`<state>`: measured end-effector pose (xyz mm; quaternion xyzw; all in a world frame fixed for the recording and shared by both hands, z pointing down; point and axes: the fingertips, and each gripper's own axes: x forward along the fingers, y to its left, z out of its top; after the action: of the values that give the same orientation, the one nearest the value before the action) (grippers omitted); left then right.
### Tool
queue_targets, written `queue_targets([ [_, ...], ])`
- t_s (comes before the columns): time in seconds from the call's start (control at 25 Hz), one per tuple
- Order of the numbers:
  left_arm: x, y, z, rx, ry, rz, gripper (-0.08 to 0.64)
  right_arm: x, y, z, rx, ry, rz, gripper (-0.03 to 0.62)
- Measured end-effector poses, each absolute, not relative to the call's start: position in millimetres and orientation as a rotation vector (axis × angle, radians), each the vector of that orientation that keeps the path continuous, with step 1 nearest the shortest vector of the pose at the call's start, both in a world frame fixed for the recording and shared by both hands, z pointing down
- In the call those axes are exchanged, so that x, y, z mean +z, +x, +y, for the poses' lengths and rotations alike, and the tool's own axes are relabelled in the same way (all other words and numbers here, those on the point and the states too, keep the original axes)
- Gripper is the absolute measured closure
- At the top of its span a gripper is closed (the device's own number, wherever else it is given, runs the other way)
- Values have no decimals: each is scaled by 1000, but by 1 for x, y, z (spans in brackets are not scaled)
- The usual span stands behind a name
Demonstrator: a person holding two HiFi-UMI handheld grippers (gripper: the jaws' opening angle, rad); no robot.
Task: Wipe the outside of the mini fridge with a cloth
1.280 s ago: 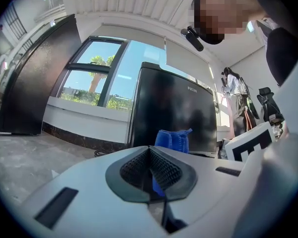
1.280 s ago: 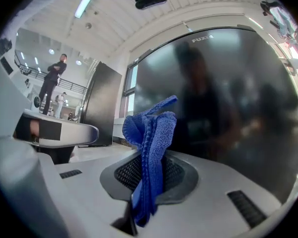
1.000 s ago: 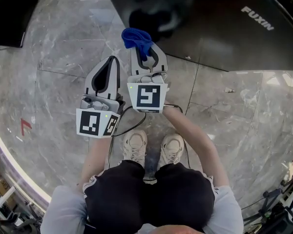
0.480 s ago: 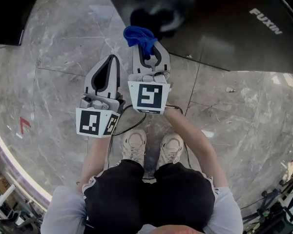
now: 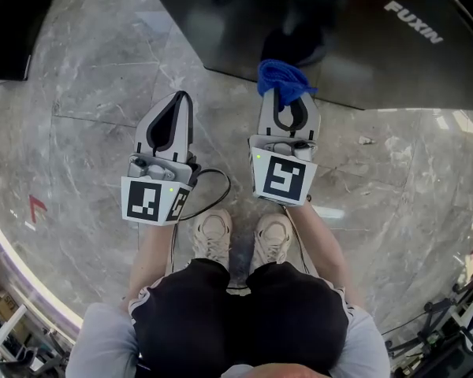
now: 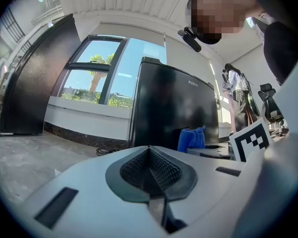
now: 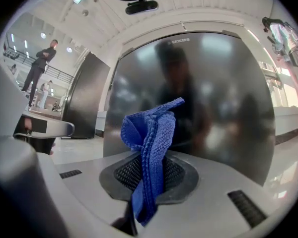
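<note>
the right gripper (image 7: 148, 168) has its jaws pinched on the blue cloth (image 7: 150, 133), which flops up past the tips. it looks light, soft and limp, so gripping mid-fold suits it. the glossy mini fridge (image 7: 218, 103) stands straight ahead of these jaws. the left gripper (image 6: 149, 151) has its jaws closed together, empty.
</note>
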<state>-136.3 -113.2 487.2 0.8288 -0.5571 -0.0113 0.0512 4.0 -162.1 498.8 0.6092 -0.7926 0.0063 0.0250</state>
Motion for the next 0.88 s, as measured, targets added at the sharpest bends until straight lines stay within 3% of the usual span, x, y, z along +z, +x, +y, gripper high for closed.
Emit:
queue_targets([
  [0.88, 488, -130, -114, -5, 2546, -1680, 555, 517, 289, -141, 221, 2572, -1653, 517],
])
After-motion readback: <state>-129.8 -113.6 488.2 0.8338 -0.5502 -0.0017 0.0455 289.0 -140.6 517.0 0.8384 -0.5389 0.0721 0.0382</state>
